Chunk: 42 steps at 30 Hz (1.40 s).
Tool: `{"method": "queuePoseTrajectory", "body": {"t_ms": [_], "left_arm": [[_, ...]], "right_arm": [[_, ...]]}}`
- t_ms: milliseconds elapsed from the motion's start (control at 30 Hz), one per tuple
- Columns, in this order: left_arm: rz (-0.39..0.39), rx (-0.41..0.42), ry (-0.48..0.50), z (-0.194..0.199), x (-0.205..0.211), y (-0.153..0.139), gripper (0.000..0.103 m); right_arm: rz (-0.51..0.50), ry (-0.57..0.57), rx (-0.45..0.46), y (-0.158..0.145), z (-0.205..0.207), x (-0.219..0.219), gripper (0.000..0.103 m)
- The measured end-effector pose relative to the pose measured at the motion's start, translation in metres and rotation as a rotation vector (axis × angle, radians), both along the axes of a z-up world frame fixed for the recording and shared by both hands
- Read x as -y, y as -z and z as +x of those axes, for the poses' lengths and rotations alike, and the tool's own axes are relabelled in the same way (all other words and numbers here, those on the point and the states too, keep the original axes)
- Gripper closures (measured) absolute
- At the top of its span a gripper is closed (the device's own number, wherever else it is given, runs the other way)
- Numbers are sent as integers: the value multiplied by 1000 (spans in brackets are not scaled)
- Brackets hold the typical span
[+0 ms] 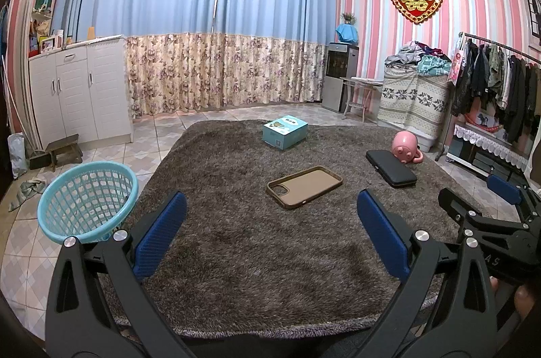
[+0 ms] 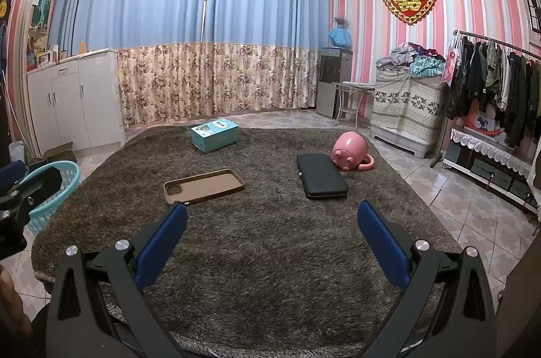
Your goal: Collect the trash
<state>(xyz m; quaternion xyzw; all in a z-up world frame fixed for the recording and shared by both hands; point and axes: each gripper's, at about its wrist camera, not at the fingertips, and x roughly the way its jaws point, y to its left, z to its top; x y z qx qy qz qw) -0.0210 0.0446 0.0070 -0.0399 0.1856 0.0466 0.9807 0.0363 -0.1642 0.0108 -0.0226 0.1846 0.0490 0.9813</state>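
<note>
On the shaggy brown rug [image 1: 257, 256] lie a brown phone case [image 1: 304, 186], a black case [image 1: 391, 168] to its right, a toppled pink pig mug [image 1: 405, 148] touching that, and a blue box [image 1: 285, 131] farther off. The blue basket [image 1: 86, 200] sits at the rug's near left, whole only in the left wrist view. Left gripper [image 1: 270, 239] and right gripper [image 2: 272, 246] hover spread wide, empty
</note>
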Motion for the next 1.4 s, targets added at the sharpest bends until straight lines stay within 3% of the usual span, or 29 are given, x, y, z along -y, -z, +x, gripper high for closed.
{"method": "queuePoseTrajectory", "body": {"t_ms": [1400], "left_arm": [[-4,3,-1,-2,2,-1,5]], "right_arm": [[1,1,1,-1,-1,0,5]]}}
